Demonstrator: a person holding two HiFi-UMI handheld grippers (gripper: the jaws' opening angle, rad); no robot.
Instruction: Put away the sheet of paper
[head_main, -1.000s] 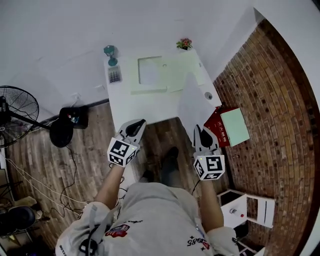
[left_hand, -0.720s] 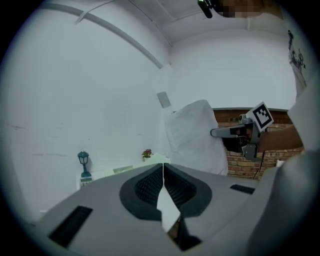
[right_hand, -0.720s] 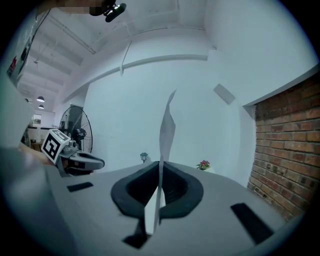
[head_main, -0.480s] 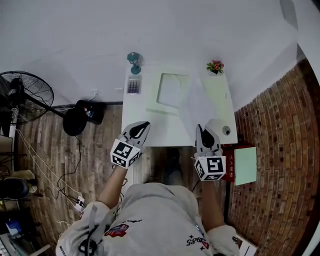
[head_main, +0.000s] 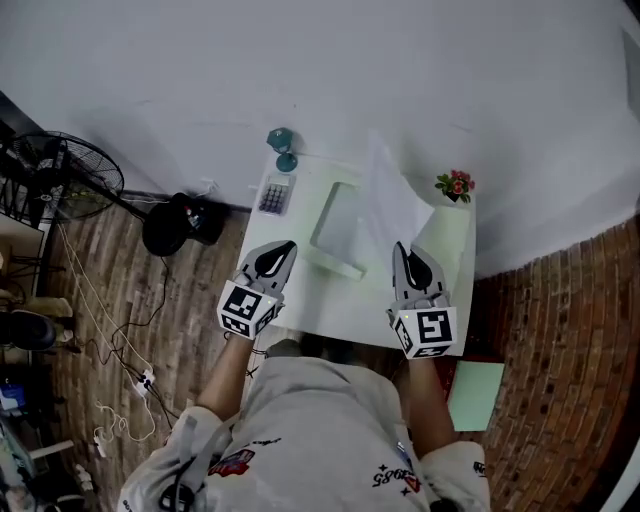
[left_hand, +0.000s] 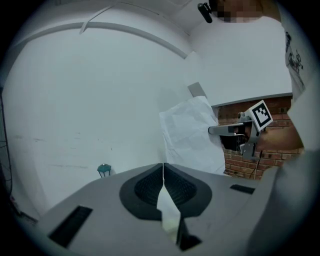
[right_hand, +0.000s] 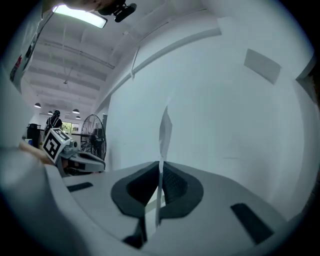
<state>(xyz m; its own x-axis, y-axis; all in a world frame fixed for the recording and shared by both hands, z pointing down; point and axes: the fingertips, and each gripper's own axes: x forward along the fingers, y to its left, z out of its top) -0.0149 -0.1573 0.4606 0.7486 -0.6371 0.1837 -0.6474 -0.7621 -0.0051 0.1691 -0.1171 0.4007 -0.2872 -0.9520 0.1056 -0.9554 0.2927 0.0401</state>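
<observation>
1. Office-style workroom: a small white desk (head_main: 340, 305) with a calculator (head_main: 273, 196) stands against a plain white wall (head_main: 330, 70).
2. A pedestal fan (head_main: 70, 175), loose floor cables (head_main: 110, 330), a brick wall (head_main: 560, 330) and a ceiling strip light (right_hand: 80, 16) complete it.

The thin white sheet of paper (head_main: 392, 205) looked matt and faintly creased. The left gripper (left_hand: 163, 166) had a smooth matt grey plastic shell and ribbed black pads (left_hand: 145, 189). The white table (head_main: 300, 300) was smooth, and the red-brown brickwork (head_main: 570, 370) rough.
</observation>
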